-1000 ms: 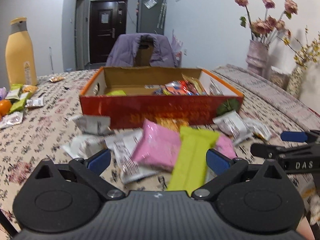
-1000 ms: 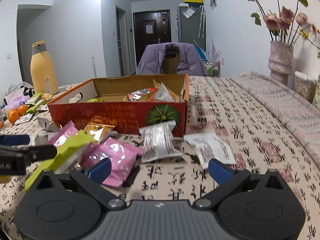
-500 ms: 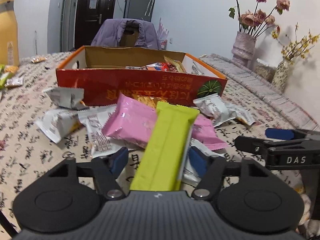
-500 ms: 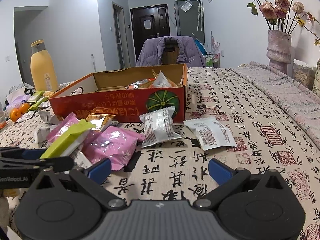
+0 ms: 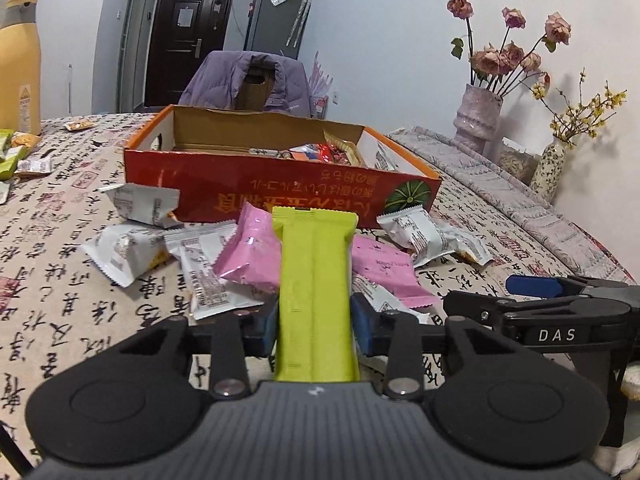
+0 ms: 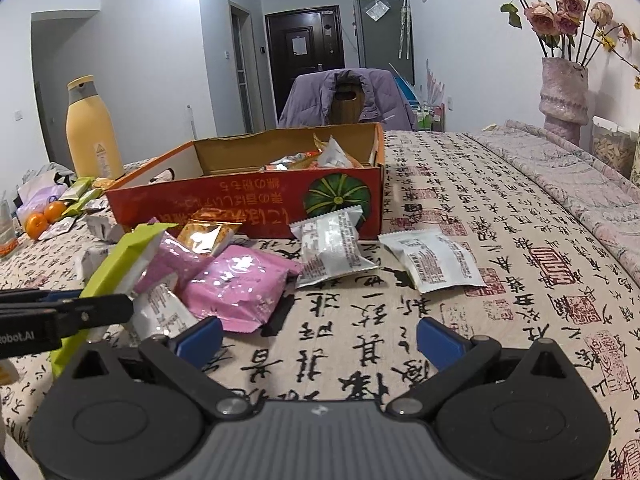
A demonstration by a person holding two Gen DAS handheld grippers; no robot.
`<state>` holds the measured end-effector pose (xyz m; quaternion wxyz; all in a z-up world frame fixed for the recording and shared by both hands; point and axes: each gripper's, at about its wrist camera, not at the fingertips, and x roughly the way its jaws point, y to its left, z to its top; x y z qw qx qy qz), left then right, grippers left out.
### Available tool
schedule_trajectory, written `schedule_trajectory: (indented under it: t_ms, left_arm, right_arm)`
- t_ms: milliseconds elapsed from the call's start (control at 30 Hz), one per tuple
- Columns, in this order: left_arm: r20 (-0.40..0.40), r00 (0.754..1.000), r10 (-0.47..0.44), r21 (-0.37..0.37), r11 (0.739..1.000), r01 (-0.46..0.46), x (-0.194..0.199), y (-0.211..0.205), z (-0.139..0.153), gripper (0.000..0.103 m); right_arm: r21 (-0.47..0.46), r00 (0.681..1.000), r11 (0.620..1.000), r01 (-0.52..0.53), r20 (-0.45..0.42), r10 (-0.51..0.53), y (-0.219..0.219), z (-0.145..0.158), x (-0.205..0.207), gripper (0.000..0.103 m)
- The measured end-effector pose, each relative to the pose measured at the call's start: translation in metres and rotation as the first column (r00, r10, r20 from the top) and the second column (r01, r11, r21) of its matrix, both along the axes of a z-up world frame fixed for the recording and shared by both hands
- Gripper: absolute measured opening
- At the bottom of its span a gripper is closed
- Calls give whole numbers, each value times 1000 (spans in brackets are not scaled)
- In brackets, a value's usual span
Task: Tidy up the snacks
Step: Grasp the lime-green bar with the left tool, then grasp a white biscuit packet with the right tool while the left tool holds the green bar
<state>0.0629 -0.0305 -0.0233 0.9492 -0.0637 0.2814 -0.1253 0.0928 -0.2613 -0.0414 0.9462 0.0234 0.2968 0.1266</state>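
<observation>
A long lime-green snack bar (image 5: 314,264) lies lengthwise between the pads of my left gripper (image 5: 314,320). Its jaws are closing, and both blue pads touch the bar's sides. The bar's far end rests on pink packets (image 5: 250,254) in a pile of white packets (image 5: 120,248). Behind the pile stands the open orange-red cardboard box (image 5: 280,196), with several snacks inside. In the right wrist view, my right gripper (image 6: 318,338) hovers open over bare tablecloth, nothing between its fingers. The green bar (image 6: 120,264), a pink packet (image 6: 236,284) and two white packets (image 6: 334,248) lie ahead of it.
A yellow bottle (image 6: 94,132), oranges (image 6: 44,218) and more packets sit at the table's left. A vase of dried roses (image 5: 478,120) and a small vase (image 5: 550,168) stand at the right. A chair with a purple jacket (image 5: 252,80) is behind the box.
My left gripper's jaws went from wide open to narrow, coming in on the green bar's sides as the gripper slid forward over it. The right gripper stayed put and open.
</observation>
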Motion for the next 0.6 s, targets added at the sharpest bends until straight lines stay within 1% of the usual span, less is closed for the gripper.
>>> schedule_trajectory:
  t_ms: [200,367,500,600]
  left_arm:
    - [42,999,35,4,999,-35,-13,14,9,37]
    - [50,996,69,7,998,-69,-16,28,10,38]
    - [56,995,80,9,997,-80,-18,37,8,38]
    - [59,994,87,16,996,-88,-20,42,7,38]
  right_arm:
    - [11,998,998,-59,16,59,21,2,-3,103]
    - [23,992,992,-127,27,126,44,2,-6,103]
    - [-3,988,989,-150,31,150,65,-1,-7,97]
    - [-28,987,987,-155,30,156,77,-2,-6,95]
